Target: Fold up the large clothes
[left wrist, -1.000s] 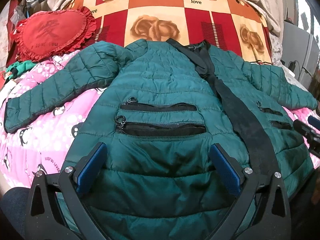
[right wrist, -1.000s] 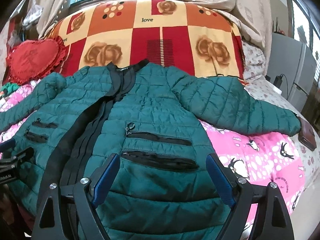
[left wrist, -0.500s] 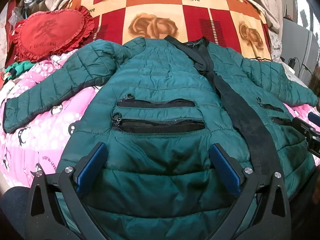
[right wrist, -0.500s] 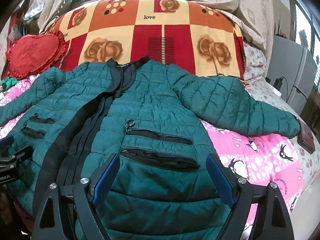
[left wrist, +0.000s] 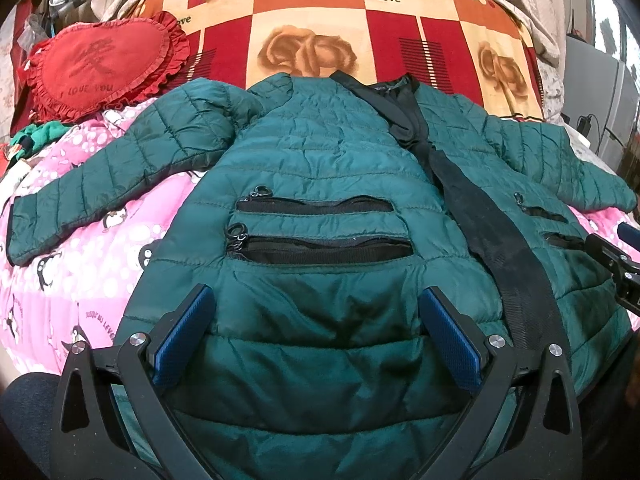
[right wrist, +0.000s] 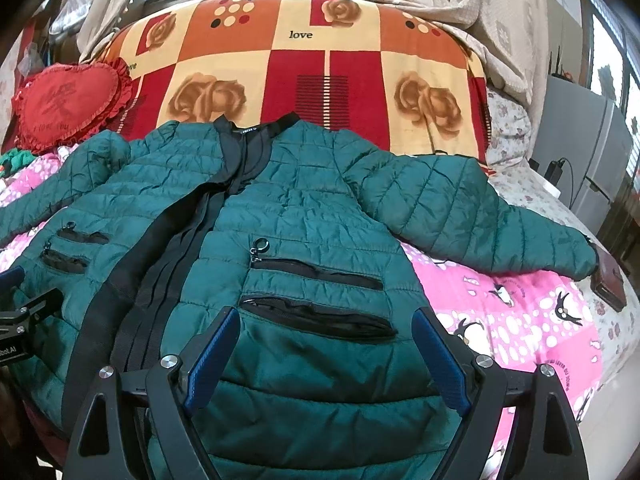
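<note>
Left wrist view: green quilted jacket [left wrist: 320,168] lies face up and spread flat just ahead of my left gripper [left wrist: 316,332].
Left gripper state: my fingers [left wrist: 184,332] are spread wide with nothing between the blue pads; the jacket's lower front panel lies under the gap.
Pockets: two black zip pockets [left wrist: 320,228] sit just beyond my fingertips, one above the other.
Placket: a black zipper strip [left wrist: 492,232] runs from the collar down to my right.
Sleeve: the left sleeve [left wrist: 104,184] stretches out to my left over the pink penguin sheet [left wrist: 52,288].
Far side: a red heart cushion [left wrist: 100,64] rests far left, beside the checked rose blanket [left wrist: 312,12].
Right edge: my right gripper [left wrist: 616,264] shows over the jacket's other half.

Right wrist view: the same jacket [right wrist: 312,208] lies ahead of my right gripper [right wrist: 324,352].
Right gripper state: my fingers [right wrist: 440,356] are held wide apart, gripping nothing, over the hem panel.
Sleeve: the right sleeve [right wrist: 472,212] reaches out to my right across the pink sheet [right wrist: 520,320], its cuff beside a small brown case [right wrist: 608,284].
Left edge: my left gripper [right wrist: 16,312] shows at the far left, over the jacket.
</note>
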### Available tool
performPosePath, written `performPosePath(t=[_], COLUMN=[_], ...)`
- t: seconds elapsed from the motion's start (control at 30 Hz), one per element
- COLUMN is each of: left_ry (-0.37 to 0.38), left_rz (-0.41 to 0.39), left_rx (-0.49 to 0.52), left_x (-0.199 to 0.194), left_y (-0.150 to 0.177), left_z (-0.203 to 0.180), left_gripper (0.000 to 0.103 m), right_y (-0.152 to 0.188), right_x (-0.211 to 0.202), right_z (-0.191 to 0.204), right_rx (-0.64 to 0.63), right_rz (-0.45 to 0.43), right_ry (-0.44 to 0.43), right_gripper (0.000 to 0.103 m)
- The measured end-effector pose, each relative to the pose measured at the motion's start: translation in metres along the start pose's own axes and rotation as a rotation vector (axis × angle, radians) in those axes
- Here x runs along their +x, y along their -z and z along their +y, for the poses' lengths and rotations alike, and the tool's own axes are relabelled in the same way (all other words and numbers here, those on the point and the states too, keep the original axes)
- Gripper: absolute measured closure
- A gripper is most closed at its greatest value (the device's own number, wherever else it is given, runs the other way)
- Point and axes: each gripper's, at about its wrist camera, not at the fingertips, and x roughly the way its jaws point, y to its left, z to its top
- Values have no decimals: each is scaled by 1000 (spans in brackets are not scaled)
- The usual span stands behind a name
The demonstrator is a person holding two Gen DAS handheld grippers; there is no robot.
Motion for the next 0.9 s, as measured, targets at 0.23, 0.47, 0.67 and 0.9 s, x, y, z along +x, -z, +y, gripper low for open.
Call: performPosePath(t=[0.23, 0.47, 0.67, 0.9], left_ry=[1, 2, 2, -4], left_rz=[1, -2, -3, -40], left_rx=[0, -3, -3, -16], left_x=[0, 0, 0, -9], left_y=[0, 0, 2, -1], left_z=[1, 1, 3, 8], left_gripper=[0, 0, 0, 0], right_y=[-1, -1, -2, -6], right_x=[-1, -1, -3, -6], right_z=[0, 1, -2, -5], right_rx=[1, -1, 4, 36], right_rz=[-1, -1, -4, -14], right_ry=[6, 6, 8, -15], right_gripper=[17, 17, 17, 17])
